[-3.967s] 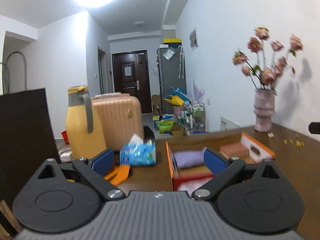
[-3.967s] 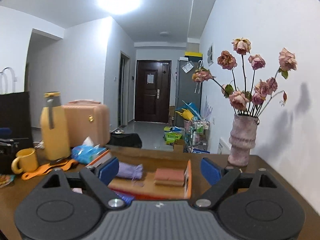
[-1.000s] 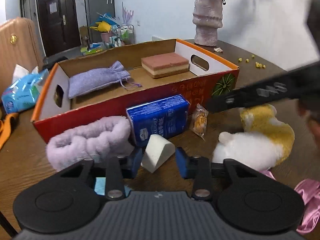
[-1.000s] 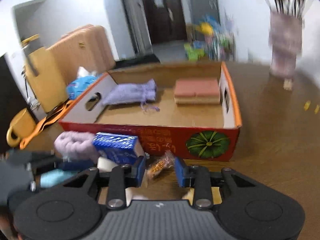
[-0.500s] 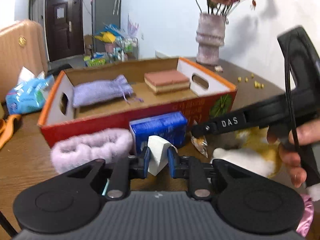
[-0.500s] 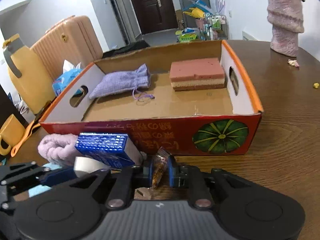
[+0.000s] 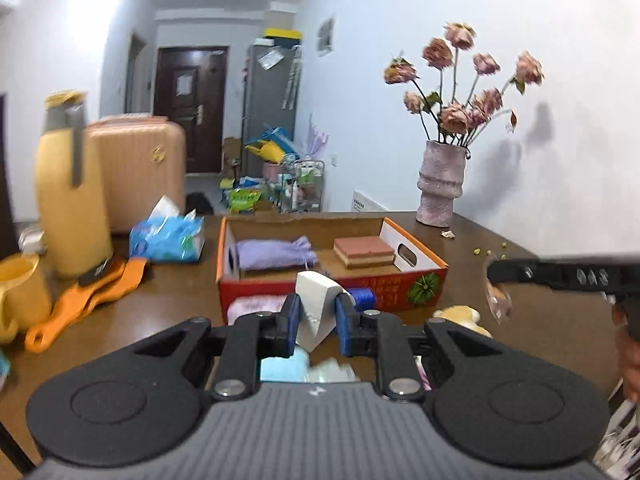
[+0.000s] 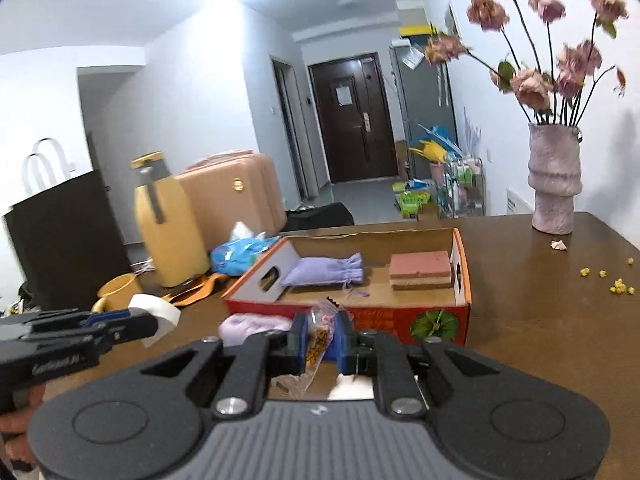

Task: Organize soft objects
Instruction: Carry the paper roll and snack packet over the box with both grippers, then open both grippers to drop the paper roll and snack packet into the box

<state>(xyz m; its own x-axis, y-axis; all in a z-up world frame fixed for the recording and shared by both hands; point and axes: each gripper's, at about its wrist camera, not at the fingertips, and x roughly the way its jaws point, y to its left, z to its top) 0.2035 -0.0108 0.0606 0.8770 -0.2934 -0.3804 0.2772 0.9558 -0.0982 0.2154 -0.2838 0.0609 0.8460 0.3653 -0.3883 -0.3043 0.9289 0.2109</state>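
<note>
Whereas a second ago both items lay on the tabletop in front of the box (image 7: 332, 280), the left gripper (image 7: 316, 322) now clamps the sponge (image 7: 314, 308) and the right gripper (image 8: 323, 340) clamps the snack packet (image 8: 320, 334), both raised before it; judged ready for transfer.

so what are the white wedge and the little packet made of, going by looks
White wedge: likely soft foam, a makeup sponge by the look; matte, smooth, no glare, pinched in the left tongs. Packet: thin clear plastic film, glossy and crinkled, with a serrated top edge and orange contents showing through, in the right tongs.
</note>
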